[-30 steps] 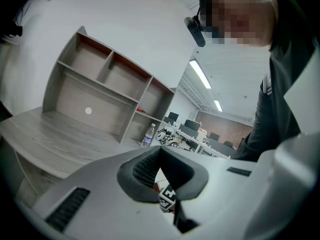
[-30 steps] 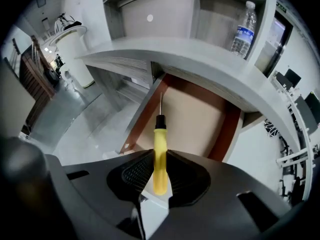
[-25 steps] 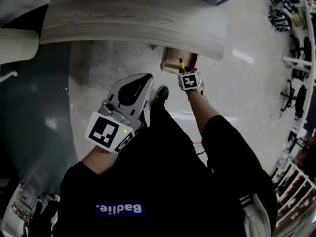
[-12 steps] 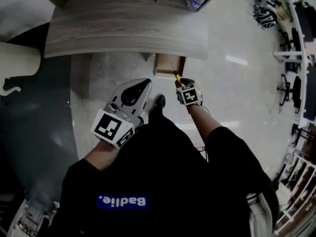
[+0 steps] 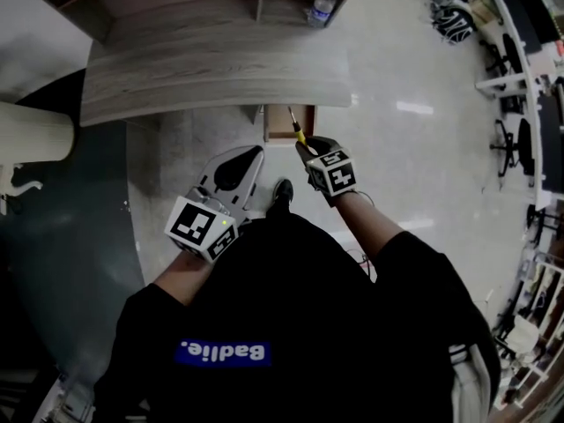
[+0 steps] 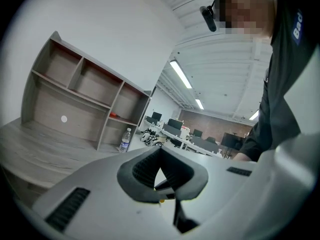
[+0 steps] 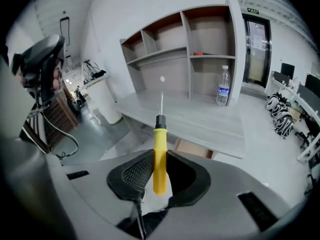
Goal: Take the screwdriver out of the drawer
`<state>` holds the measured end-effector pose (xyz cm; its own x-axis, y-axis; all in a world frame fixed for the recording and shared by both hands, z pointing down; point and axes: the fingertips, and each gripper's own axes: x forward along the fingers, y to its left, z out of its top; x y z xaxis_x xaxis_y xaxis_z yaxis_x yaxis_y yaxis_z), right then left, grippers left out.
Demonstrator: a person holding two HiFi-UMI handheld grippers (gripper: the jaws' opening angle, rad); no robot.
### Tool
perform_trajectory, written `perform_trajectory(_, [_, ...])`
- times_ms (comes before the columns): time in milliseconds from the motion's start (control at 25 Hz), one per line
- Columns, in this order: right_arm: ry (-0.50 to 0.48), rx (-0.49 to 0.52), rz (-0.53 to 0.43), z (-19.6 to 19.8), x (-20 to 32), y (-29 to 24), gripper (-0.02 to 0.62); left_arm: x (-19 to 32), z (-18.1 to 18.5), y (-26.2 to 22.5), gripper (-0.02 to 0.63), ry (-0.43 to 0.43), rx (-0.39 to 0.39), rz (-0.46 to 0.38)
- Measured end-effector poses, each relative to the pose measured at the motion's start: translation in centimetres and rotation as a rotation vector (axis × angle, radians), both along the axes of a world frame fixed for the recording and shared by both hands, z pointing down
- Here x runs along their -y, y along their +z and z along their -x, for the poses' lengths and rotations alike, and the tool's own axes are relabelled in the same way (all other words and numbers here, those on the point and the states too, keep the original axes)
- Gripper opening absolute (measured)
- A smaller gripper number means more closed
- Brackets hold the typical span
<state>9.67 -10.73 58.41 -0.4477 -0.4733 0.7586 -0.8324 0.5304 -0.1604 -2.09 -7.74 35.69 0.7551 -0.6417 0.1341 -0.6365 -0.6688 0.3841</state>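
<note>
Your right gripper point(image 7: 160, 156) is clamped on the screwdriver's point(image 7: 159, 134) yellow handle, with its black collar and thin metal shaft pointing up, clear above the open drawer point(image 5: 280, 137) under the worktop point(image 5: 211, 73), while your left gripper point(image 6: 160, 154), jaws together, holds nothing.

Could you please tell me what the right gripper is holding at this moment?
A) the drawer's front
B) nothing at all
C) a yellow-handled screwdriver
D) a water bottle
C: in the right gripper view, the right gripper has its jaws closed on the yellow handle of the screwdriver, whose shaft points away towards the desk.
</note>
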Motion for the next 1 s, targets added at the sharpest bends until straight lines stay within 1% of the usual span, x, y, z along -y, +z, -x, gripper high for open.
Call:
perform_trajectory(160, [0.001, 0.115, -0.028, 1.6, 0.0, -3.9, 0.100, -0.1, -0.6, -0.9, -0.002, 0.013, 0.001, -0.020])
perform_trajectory(320, [0.002, 0.243, -0.077, 3.3, 0.3, -8.5, 0.099, -0.3, -1.0, -1.4, -0.002, 0.025, 0.004, -0.029])
perform_trajectory(560, [-0.014, 0.376, -0.123, 5.0, -0.3, -14.4, 0.100, -0.5, -1.4, -1.4, -0.002, 0.039, 0.012, -0.030])
perform_trajectory(800, [-0.047, 0.478, -0.183, 6.2, -1.0, -19.1, 0.100, -0.8, -1.7, -1.6, -0.002, 0.053, 0.022, -0.025])
perform_trajectory(1000, [-0.079, 0.530, -0.233, 7.4, -1.8, -21.8, 0.098, -1.3, -1.7, -1.5, -0.002, 0.059, 0.027, -0.012])
